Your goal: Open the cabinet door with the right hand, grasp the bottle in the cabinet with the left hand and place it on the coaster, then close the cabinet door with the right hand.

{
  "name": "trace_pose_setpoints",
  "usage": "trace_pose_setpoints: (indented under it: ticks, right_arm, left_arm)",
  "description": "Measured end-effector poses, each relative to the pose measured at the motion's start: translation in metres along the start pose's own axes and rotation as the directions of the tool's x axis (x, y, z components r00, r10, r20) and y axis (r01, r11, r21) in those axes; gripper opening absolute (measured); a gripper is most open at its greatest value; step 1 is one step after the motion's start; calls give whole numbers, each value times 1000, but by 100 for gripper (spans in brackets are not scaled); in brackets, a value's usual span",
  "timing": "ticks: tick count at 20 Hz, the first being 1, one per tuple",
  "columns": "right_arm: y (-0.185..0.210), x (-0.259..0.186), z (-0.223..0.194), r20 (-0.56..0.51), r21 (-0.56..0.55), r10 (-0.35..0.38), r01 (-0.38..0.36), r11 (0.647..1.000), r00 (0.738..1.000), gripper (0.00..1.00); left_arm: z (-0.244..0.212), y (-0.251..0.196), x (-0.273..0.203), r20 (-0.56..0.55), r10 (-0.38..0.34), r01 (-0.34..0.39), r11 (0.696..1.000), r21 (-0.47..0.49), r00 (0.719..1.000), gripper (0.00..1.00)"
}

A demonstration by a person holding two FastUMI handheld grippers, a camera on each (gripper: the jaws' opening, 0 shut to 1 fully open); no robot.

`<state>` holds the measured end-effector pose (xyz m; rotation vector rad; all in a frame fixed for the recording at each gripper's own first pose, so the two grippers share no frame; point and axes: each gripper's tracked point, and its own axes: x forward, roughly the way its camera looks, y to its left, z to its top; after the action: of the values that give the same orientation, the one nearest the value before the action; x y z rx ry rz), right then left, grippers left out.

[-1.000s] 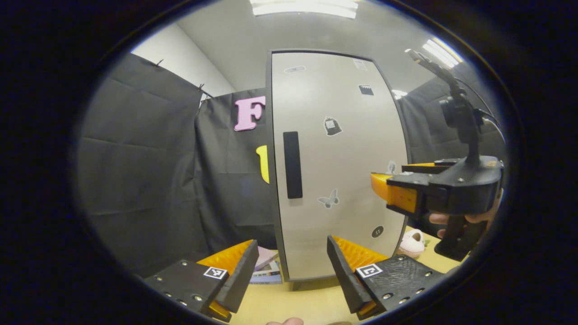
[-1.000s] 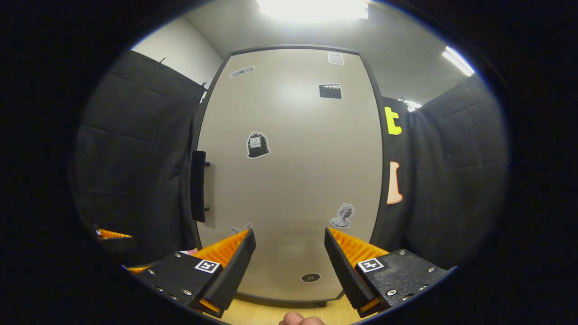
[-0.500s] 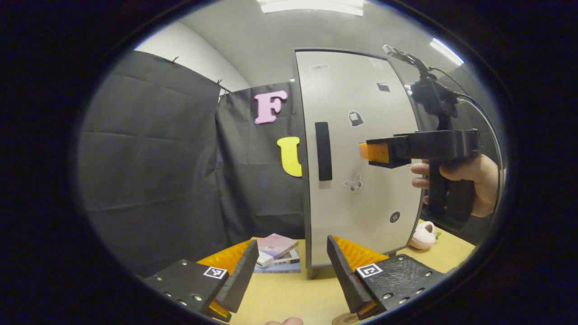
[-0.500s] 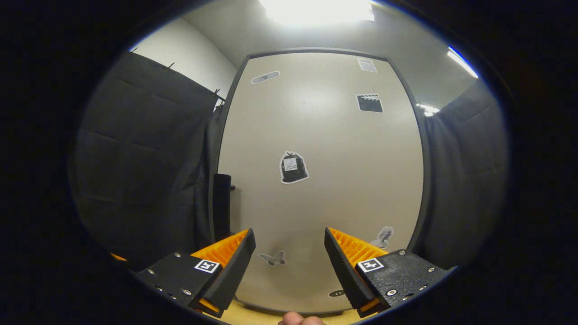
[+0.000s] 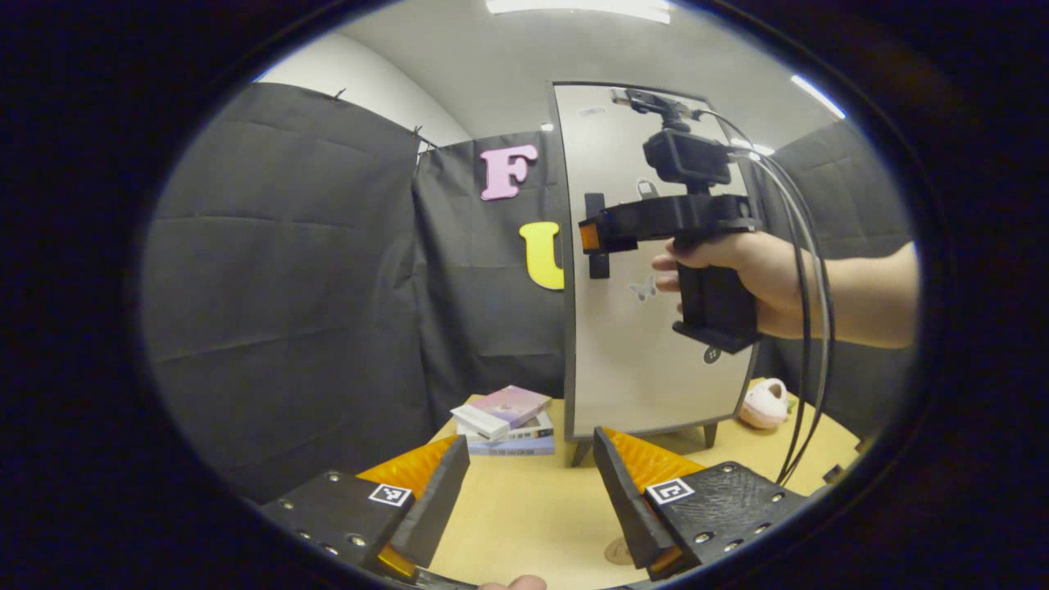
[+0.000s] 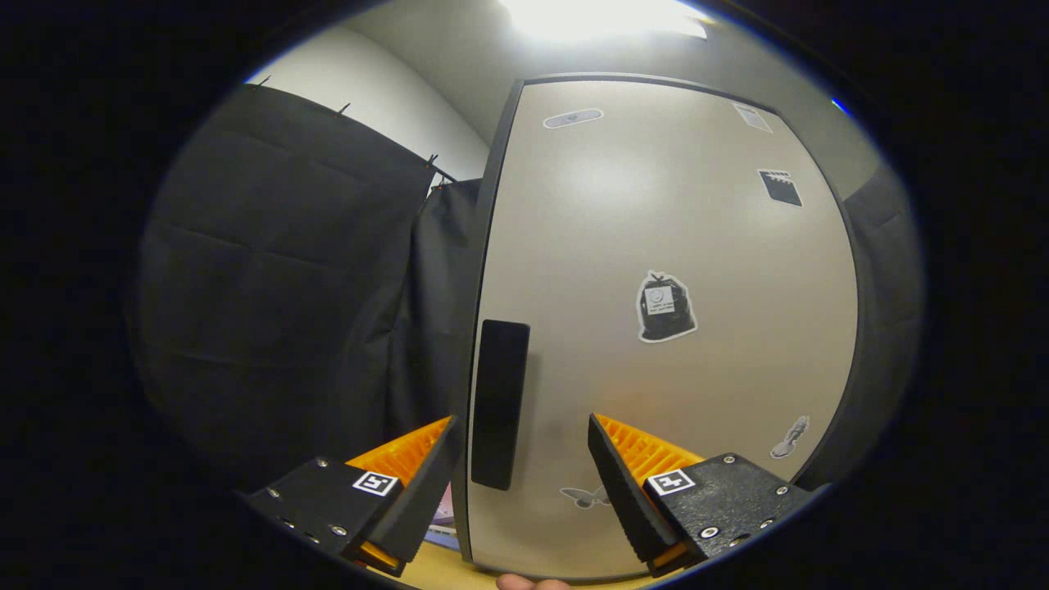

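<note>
Right tool (image 6: 520, 475) nearer handle (image 6: 498, 403), agape

The claw (image 6: 524, 483), spread wide, faces the door handle (image 6: 500, 403).

A recording booth: black cloth walls (image 5: 287, 270), ceiling strip lights (image 5: 574, 6), a stickered cabinet (image 6: 656, 328) on a wooden worktop (image 5: 524, 508).

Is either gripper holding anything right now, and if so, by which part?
Nothing is held. The right gripper is open around the cabinet door's handle, not yet clamped; the left gripper is open over the table.
</note>
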<state>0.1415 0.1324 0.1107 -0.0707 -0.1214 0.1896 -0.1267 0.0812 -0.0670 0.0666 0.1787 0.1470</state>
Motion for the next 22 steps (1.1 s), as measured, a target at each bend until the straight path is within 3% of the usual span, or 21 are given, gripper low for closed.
trace_pose_setpoints:
  ticks: [3,4,5,6,7,8,12,19,20,22]
  right_arm:
    - [16,16,-15,-31,-24,49,-50,998,998,92]
    - [15,19,-18,-38,-46,45,-46,998,998,85]
    - [23,24,-20,-40,-49,78,-80,996,996,76]
    - [27,23,-20,-39,-69,87,-90,994,995,53]
    - [26,20,-20,-37,-86,95,-98,991,995,43]
    - [25,20,-20,-35,-75,114,-117,990,993,37]
    - [27,19,-22,-50,-18,175,-176,984,983,25]
    - [31,3,-21,-101,14,225,-224,974,969,20]
    - [32,-2,-19,-105,11,236,-236,972,966,20]
    - [32,-8,-20,-111,21,263,-262,965,958,20]
  left_arm:
    - [-13,9,-16,-16,40,-40,999,-13,999,88]
    - [-21,15,-22,-30,60,-61,998,-24,998,83]
    - [-31,22,-28,-56,89,-90,996,-24,994,88]
    - [-42,28,-31,-84,104,-107,994,-25,991,92]
    - [-48,32,-35,-100,122,-125,992,-26,987,88]
    - [-53,37,-40,-111,138,-141,990,-28,984,92]
    - [-52,42,-46,-99,155,-158,987,-21,983,88]
    - [-41,40,-51,-36,140,-139,990,17,990,88]
    - [-40,36,-50,-23,129,-129,992,7,991,92]
    - [-41,19,-51,-20,83,-83,996,-15,996,88]
